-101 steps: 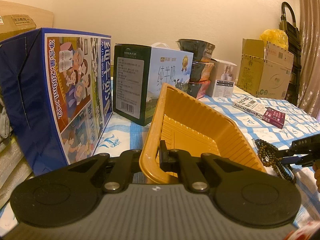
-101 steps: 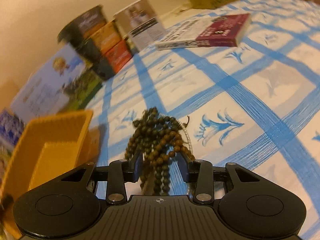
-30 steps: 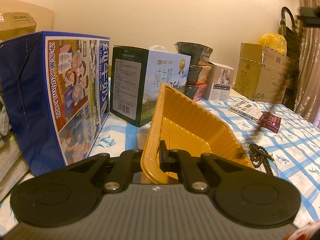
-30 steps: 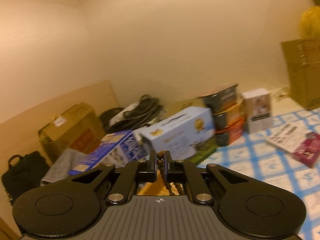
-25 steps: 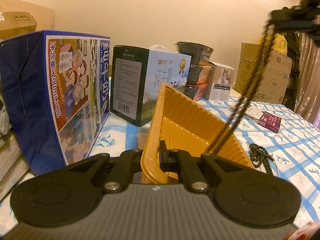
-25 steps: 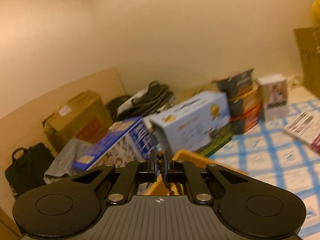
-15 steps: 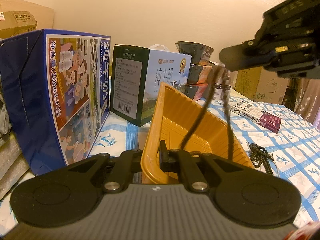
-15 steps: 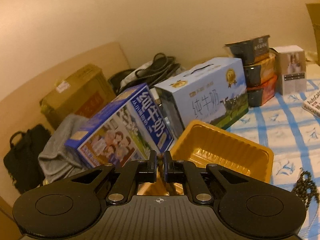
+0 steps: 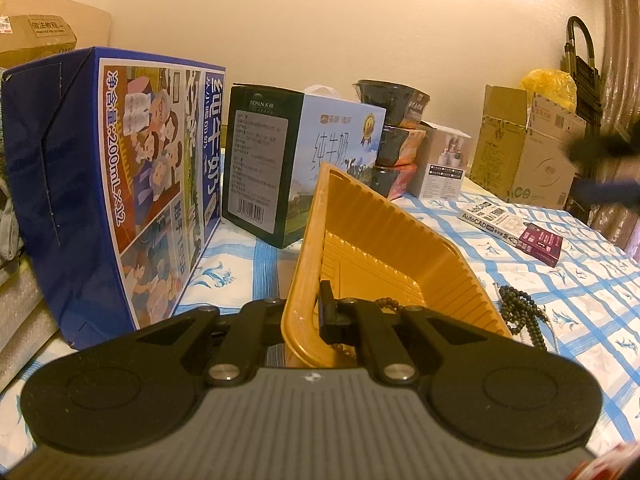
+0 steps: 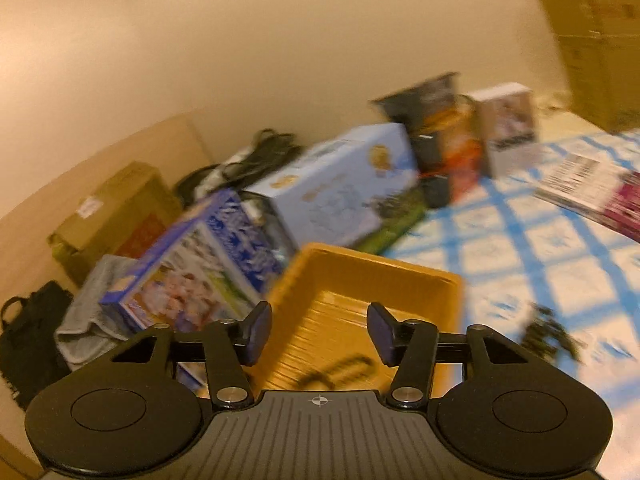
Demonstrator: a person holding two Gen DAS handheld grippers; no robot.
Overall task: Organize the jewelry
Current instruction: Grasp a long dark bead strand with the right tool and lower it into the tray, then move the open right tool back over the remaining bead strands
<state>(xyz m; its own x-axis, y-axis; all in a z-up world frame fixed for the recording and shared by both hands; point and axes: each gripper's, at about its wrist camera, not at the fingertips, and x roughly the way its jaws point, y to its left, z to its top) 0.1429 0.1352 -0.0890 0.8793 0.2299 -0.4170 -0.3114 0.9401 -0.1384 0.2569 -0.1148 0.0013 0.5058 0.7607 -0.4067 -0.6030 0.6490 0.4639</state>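
My left gripper (image 9: 306, 312) is shut on the near rim of a yellow plastic tray (image 9: 384, 256), which stands tilted on the checked cloth. A dark bead string (image 9: 386, 301) lies inside the tray near my fingers; it shows blurred in the right wrist view (image 10: 338, 372). My right gripper (image 10: 318, 334) is open and empty above the tray (image 10: 400, 276). In the left wrist view it is a dark blur (image 9: 604, 148) at the far right. Another pile of dark beads (image 9: 522, 314) lies on the cloth right of the tray, also seen in the right wrist view (image 10: 550, 332).
A blue milk carton box (image 9: 116, 184) and a green-and-white milk box (image 9: 296, 160) stand left and behind the tray. Stacked bowls (image 9: 396, 136), a small white box (image 9: 442, 164), a book (image 9: 512, 228) and cardboard boxes (image 9: 524, 148) stand further back.
My right gripper carried a bead string from the cloth over the tray, opened and let it drop in, then moved off to the right. My left gripper kept holding the tray.
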